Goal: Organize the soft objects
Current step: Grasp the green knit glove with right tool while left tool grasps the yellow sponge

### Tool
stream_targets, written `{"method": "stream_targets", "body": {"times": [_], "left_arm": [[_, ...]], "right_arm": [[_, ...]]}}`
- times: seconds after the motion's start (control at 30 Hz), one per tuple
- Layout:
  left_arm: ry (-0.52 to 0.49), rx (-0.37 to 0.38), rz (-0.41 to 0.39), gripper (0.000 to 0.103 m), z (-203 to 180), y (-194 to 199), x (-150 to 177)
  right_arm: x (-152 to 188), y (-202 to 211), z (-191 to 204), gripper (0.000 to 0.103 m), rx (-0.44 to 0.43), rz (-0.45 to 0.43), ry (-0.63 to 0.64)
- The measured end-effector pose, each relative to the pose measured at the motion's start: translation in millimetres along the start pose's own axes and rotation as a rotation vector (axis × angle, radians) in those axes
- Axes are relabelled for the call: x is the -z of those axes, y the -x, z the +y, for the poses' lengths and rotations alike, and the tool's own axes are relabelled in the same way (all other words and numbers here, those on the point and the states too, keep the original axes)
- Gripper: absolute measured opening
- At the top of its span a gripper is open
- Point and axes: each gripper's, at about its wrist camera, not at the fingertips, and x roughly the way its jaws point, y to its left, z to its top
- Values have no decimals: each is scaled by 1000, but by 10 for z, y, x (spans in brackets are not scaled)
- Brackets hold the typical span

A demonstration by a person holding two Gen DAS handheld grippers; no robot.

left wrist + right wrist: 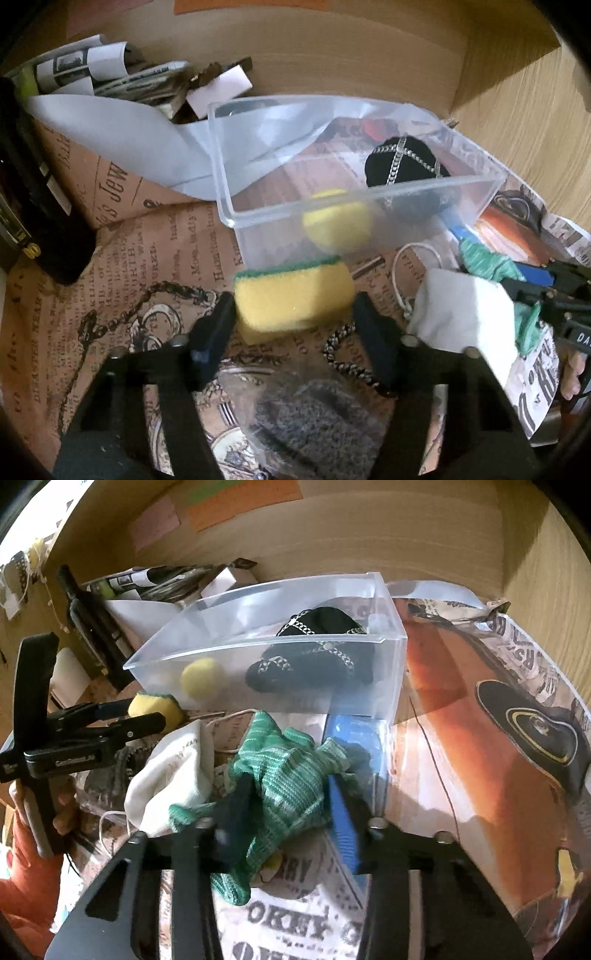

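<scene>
A clear plastic bin (pixel 436 184) (pixel 207 653) holds a yellow foam ball (pixel 338 219) (pixel 203 679) and a black cloth with silver chain (pixel 402 162) (pixel 314 657). My left gripper (pixel 291 314) is shut on a yellow sponge with a green scrub side (pixel 291 295), just in front of the bin; the sponge also shows in the right wrist view (pixel 151 705). My right gripper (pixel 288 794) is shut on a green knitted cloth (pixel 288 771) (pixel 487 258). A white pouch (pixel 461 314) (pixel 173 771) lies between the grippers.
A grey scrub pad in a clear bag (pixel 314 421) and dark chains (pixel 347 354) lie on printed paper (pixel 147 258). A blue flat object (pixel 354 731) lies under the bin's corner. A dark bottle (pixel 88 627), rolled papers (pixel 92 70) and wooden walls (pixel 369 535) surround.
</scene>
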Motion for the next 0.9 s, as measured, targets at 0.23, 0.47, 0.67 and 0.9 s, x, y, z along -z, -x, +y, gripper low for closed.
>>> {"method": "stream_targets", "body": {"times": [0.23, 0.47, 0.67, 0.9], "left_arm": [[5, 23, -34, 58, -9, 161, 34], [-8, 26, -108, 58, -61, 493, 35], [-12, 15, -215, 58, -83, 860, -84], [3, -1, -331, 58, -65, 1139, -345]], "right_arm": [[-41, 130, -33, 15, 19, -53, -2], [-166, 402, 8, 15, 22, -142, 25], [-318, 609, 105, 15, 22, -234, 65], [-601, 711, 210, 15, 6, -344, 106]]}}
